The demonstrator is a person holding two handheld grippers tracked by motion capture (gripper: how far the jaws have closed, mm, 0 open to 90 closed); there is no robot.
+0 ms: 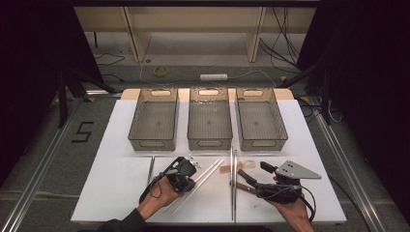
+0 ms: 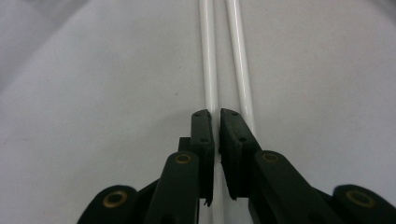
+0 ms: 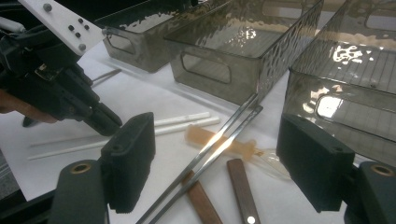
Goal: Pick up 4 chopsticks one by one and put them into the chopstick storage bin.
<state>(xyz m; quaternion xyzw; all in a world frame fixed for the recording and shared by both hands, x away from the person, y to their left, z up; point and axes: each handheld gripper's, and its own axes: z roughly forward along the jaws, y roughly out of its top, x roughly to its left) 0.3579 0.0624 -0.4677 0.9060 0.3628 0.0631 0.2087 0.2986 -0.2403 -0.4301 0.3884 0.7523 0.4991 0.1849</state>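
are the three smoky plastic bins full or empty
Empty: the left smoky clear plastic bin, middle bin and right bin all show bare floors from above.

Three clear bins (image 1: 209, 124) stand side by side along the far half of the table (image 1: 111, 193), walling it off. Near the right tool (image 1: 265, 170), long metal chopsticks (image 1: 233, 183), wooden-handled ones (image 3: 243, 186) and white rods (image 1: 200, 181) crowd the middle. The table's left front stretch lies bare.

Left gripper (image 1: 192, 162) — jaws nearly closed, angled down toward the table; right gripper (image 1: 256, 168) — jaws spread wide, held low.
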